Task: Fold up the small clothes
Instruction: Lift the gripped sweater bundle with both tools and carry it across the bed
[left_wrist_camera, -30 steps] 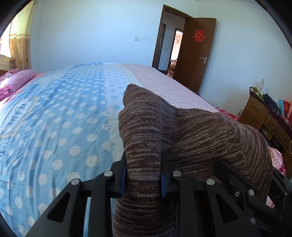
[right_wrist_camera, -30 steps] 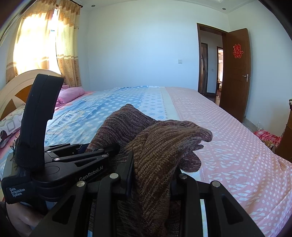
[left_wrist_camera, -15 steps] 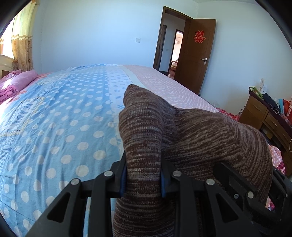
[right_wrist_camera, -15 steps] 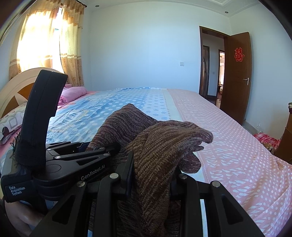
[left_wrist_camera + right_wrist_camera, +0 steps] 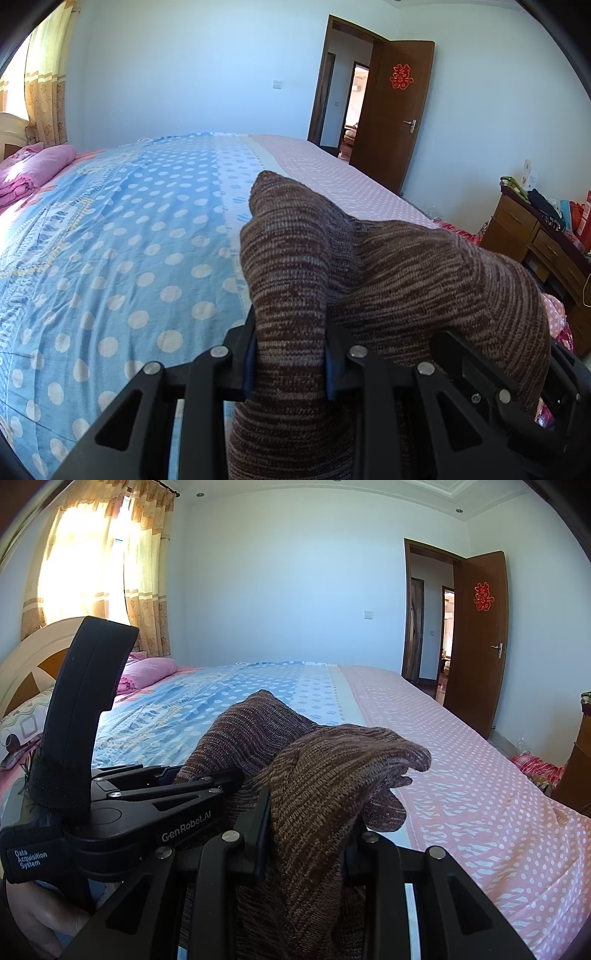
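A brown striped knitted garment point(image 5: 406, 277) hangs bunched in the air above the bed point(image 5: 110, 240). My left gripper point(image 5: 290, 354) is shut on one fold of it, and the knit rises in a peak past the blue pads. In the right wrist view my right gripper point(image 5: 306, 834) is shut on another fold of the same garment point(image 5: 332, 775), which droops over to the right. The left gripper point(image 5: 207, 779) sits close beside it on the left, its fingertips buried in the cloth, with a hand below it. The garment's lower part is hidden.
The bed's cover point(image 5: 480, 794) is blue with white dots on the left and pink on the right. A pink folded blanket point(image 5: 33, 173) lies by the headboard point(image 5: 29, 664). A wooden dresser point(image 5: 535, 240) stands at right, beyond it an open door point(image 5: 391, 118).
The left gripper has drifted a little across the bed with the garment still in it. The right gripper has stayed almost in place. Both grips are unchanged.
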`<state>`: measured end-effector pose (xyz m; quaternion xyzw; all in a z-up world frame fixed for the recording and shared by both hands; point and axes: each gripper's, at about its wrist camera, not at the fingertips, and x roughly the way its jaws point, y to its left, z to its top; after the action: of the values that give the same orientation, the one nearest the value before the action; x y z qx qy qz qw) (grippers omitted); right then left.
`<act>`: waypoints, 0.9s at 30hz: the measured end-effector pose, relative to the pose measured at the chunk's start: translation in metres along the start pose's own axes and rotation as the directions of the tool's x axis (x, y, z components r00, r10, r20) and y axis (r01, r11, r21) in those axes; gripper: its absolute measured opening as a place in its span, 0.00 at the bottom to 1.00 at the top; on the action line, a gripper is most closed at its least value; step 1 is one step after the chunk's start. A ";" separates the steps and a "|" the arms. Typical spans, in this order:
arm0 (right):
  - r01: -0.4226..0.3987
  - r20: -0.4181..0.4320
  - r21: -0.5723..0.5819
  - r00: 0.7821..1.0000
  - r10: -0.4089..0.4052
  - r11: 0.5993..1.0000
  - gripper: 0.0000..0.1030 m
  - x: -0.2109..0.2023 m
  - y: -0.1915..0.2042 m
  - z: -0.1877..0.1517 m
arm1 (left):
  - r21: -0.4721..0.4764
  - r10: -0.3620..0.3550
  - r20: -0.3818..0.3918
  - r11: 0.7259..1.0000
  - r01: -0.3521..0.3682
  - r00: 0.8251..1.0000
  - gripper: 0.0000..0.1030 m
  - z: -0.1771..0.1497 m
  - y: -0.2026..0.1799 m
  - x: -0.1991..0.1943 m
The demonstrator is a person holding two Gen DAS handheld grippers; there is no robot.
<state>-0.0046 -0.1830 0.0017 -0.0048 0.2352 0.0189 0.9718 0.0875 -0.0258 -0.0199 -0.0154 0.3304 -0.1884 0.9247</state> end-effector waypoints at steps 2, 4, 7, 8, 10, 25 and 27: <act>0.012 0.001 -0.006 1.000 -0.012 1.000 0.28 -0.004 -0.002 -0.003 | 0.004 -0.012 -0.001 1.000 0.012 1.000 0.28 -0.001 -0.003 -0.001; 0.028 0.001 -0.011 1.000 -0.028 1.000 0.28 -0.008 -0.005 -0.006 | 0.008 -0.030 -0.006 1.000 0.030 1.000 0.28 -0.002 -0.008 -0.002; 0.060 0.003 -0.022 0.998 -0.060 0.998 0.28 -0.015 -0.010 -0.010 | 0.015 -0.063 -0.013 0.998 0.063 0.998 0.28 -0.004 -0.016 -0.001; 0.074 0.004 -0.028 0.997 -0.074 0.997 0.28 -0.017 -0.013 -0.012 | 0.017 -0.075 -0.016 0.997 0.075 0.997 0.28 -0.004 -0.019 0.000; 0.107 0.006 -0.043 0.994 -0.106 0.993 0.28 -0.021 -0.018 -0.015 | 0.025 -0.099 -0.022 0.995 0.100 0.995 0.28 -0.005 -0.027 0.003; 0.341 0.018 -0.042 0.940 -0.340 0.939 0.28 -0.001 -0.090 -0.006 | 0.105 -0.253 -0.015 0.962 0.253 0.967 0.28 0.023 -0.116 0.055; 0.365 0.019 -0.074 0.931 -0.365 0.928 0.28 0.014 -0.097 -0.001 | 0.111 -0.249 -0.001 0.962 0.248 0.968 0.28 0.029 -0.122 0.066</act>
<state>0.0110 -0.2792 -0.0055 -0.0854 0.2270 -0.1530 0.9580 0.1114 -0.1657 -0.0187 -0.0066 0.3089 -0.3208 0.8953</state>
